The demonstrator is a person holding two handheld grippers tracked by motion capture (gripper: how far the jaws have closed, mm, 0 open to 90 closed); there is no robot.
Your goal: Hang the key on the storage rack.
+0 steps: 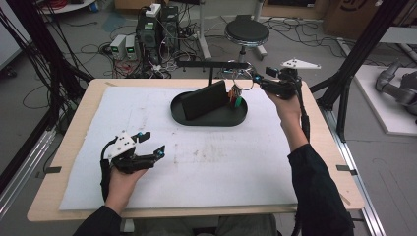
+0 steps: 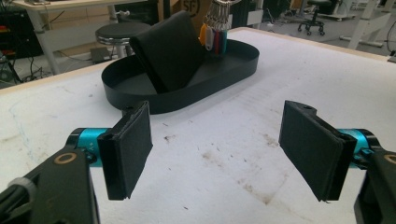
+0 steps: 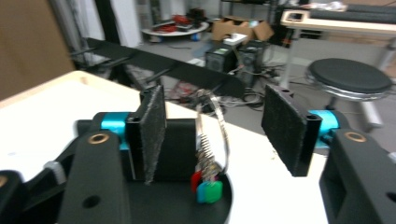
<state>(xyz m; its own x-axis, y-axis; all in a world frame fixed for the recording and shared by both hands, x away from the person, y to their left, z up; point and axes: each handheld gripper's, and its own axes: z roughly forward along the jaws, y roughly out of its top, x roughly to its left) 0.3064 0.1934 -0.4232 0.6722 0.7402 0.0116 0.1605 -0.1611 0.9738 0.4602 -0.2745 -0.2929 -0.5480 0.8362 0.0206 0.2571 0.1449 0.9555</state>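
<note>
High view: the right gripper (image 1: 254, 80), jaws spread, hovers beside the key ring (image 1: 238, 82) at the black tray's (image 1: 209, 118) three o'clock end; the left gripper (image 1: 153, 145) rests spread at seven o'clock. Left gripper view: a black wallet (image 2: 169, 49) leans in the tray; no readable writing. Right gripper view: the ring hangs between parted pads (image 3: 154, 128)

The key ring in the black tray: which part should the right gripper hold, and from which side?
Probably the large metal loop of the key ring. It stands upright above the black tray, keys hanging below, already between the open jaws of the right gripper. Come level from the tray's right end and close across the wire.
</note>
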